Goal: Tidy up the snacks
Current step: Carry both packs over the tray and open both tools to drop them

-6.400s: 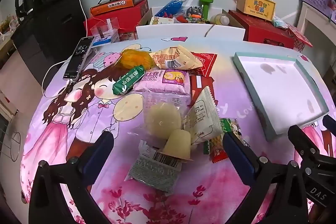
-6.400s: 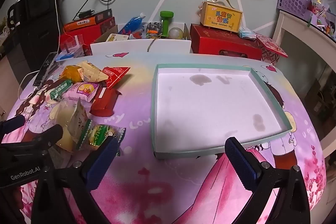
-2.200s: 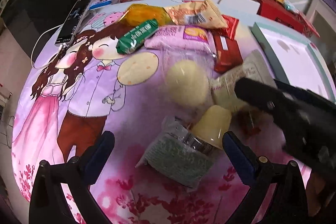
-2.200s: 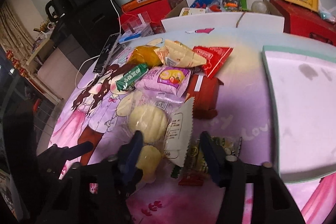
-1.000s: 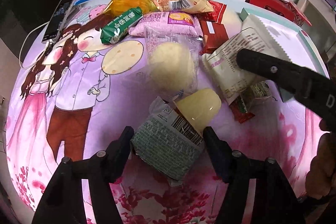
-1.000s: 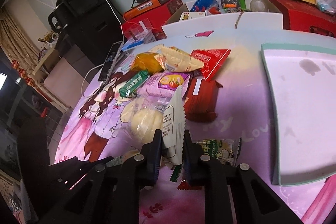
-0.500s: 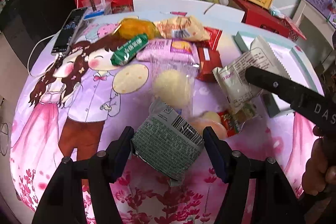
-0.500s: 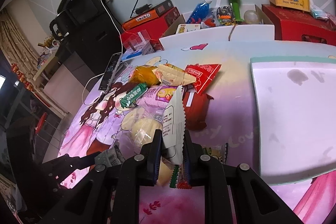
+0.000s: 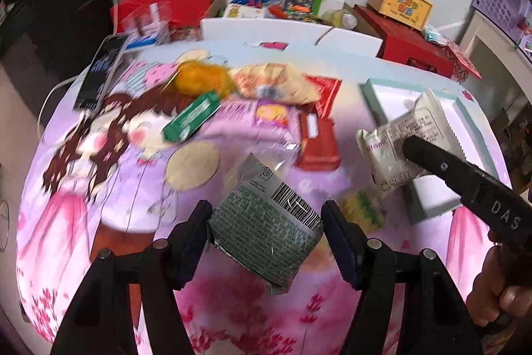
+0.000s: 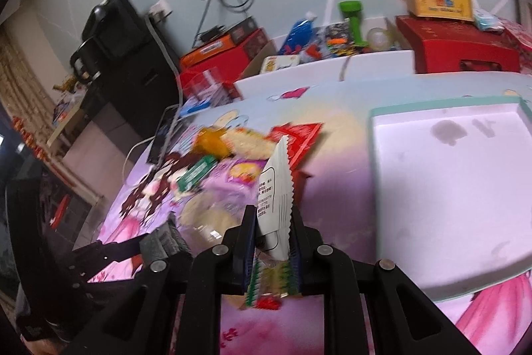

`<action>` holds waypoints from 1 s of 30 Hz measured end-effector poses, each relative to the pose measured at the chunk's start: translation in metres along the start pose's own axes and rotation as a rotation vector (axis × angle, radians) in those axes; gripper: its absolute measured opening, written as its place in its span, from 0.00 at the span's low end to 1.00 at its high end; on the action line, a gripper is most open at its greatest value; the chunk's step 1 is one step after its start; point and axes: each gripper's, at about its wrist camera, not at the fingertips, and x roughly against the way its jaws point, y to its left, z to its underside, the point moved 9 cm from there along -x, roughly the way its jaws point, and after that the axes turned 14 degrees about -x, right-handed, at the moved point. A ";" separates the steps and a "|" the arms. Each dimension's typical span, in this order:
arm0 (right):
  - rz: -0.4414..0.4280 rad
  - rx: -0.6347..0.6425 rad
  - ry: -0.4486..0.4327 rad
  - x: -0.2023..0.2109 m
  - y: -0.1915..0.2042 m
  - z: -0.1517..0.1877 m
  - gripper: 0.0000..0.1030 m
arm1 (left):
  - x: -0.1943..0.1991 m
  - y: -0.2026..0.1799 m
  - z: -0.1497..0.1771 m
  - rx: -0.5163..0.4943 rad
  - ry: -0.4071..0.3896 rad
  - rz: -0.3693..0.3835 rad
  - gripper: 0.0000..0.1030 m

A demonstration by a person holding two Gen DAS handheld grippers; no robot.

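Observation:
My left gripper (image 9: 267, 235) is shut on a grey-green snack packet (image 9: 266, 222) with a barcode, held clear above the pink tablecloth. In the right wrist view that packet (image 10: 163, 242) shows at lower left. My right gripper (image 10: 274, 238) is shut on a white packet with a serrated edge (image 10: 276, 188), standing upright between the pads. The left wrist view shows this white packet (image 9: 399, 135) hanging over the near left corner of the teal-rimmed white tray (image 9: 369, 92). The tray (image 10: 449, 188) holds nothing. A green-and-yellow packet (image 10: 272, 285) lies on the cloth under the right gripper.
A pile of snacks lies left of the tray: an orange pack (image 9: 202, 79), a green pack (image 9: 191, 120), a beige bag (image 9: 276, 82), a pink pack (image 9: 271, 115), a red pack (image 9: 317, 142). A phone (image 9: 99, 72) lies at the table's left edge. Red boxes (image 9: 415, 49) stand behind.
The left gripper has risen, lifting the grey-green packet off the cloth and away from the yellow jelly cup. The right gripper has carried the white packet rightward to the tray's corner.

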 end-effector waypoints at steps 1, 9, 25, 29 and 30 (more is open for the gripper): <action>0.016 -0.007 -0.013 0.002 -0.005 -0.004 0.19 | -0.001 -0.004 -0.008 -0.015 -0.007 0.004 0.67; 0.165 -0.067 -0.107 0.015 -0.061 -0.039 0.19 | -0.019 -0.057 -0.071 -0.146 -0.047 0.079 0.67; 0.361 -0.213 -0.243 0.048 -0.184 -0.085 0.19 | -0.097 -0.171 -0.147 -0.303 -0.048 0.181 0.67; 0.407 -0.236 -0.252 0.051 -0.207 -0.085 0.21 | -0.113 -0.178 -0.153 -0.284 -0.026 0.181 0.73; 0.409 -0.239 -0.244 0.050 -0.211 -0.084 0.22 | -0.114 -0.178 -0.153 -0.282 -0.023 0.178 0.74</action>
